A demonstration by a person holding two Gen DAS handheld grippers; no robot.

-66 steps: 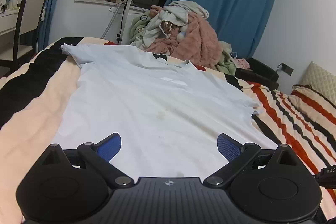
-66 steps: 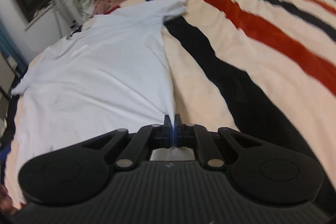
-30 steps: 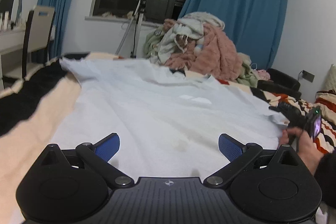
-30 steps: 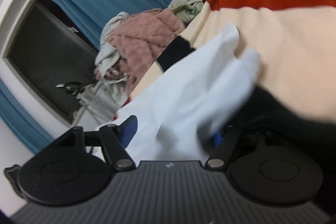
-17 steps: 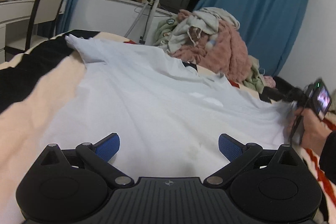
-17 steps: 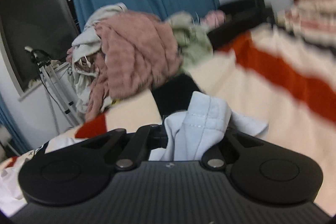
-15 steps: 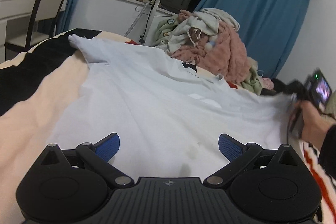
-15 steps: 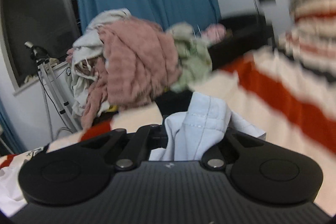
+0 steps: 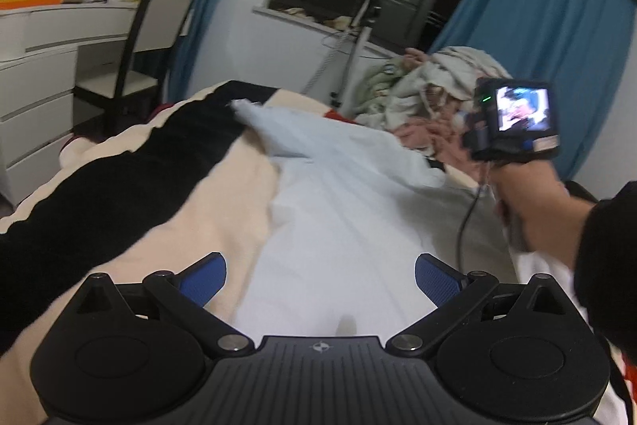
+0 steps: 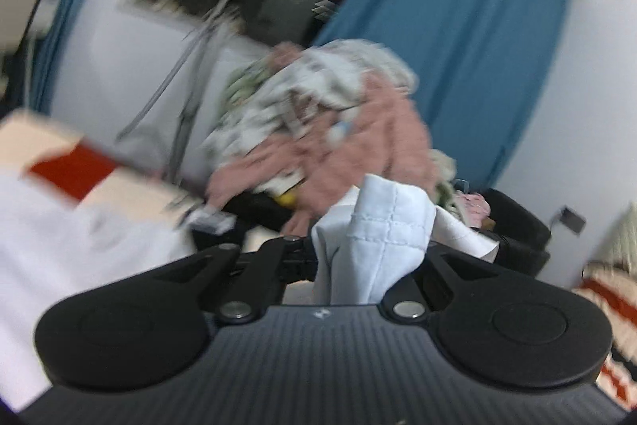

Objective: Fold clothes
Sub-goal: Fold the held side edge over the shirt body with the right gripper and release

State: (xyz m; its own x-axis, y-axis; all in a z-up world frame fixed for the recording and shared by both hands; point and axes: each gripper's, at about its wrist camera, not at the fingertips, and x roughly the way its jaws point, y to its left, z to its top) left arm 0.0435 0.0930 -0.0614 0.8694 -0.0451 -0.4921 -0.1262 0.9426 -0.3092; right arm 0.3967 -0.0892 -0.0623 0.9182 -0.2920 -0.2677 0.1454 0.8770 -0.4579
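A pale blue T-shirt (image 9: 338, 210) lies spread on the striped blanket (image 9: 167, 210). Its right side is lifted and folded over toward the middle. My left gripper (image 9: 320, 275) hovers open over the shirt's near hem, its blue pads (image 9: 203, 275) wide apart with nothing between them. My right gripper (image 10: 368, 253) is shut on a bunched sleeve (image 10: 382, 230) of the shirt, which hides its fingertips. In the left wrist view a hand (image 9: 525, 202) carries that gripper's body (image 9: 513, 122) above the shirt's right half.
A heap of clothes (image 9: 434, 94) (image 10: 330, 134) sits at the far end of the bed. Behind it are a tripod (image 9: 358, 38), a dark window and blue curtains (image 9: 513, 26). A chair (image 9: 147, 42) and white dresser (image 9: 40, 74) stand at the left.
The right gripper closed on the shirt's right sleeve, rolled upright, and carried it up and across toward the middle. The left gripper drifted sideways toward the shirt's left edge, staying open.
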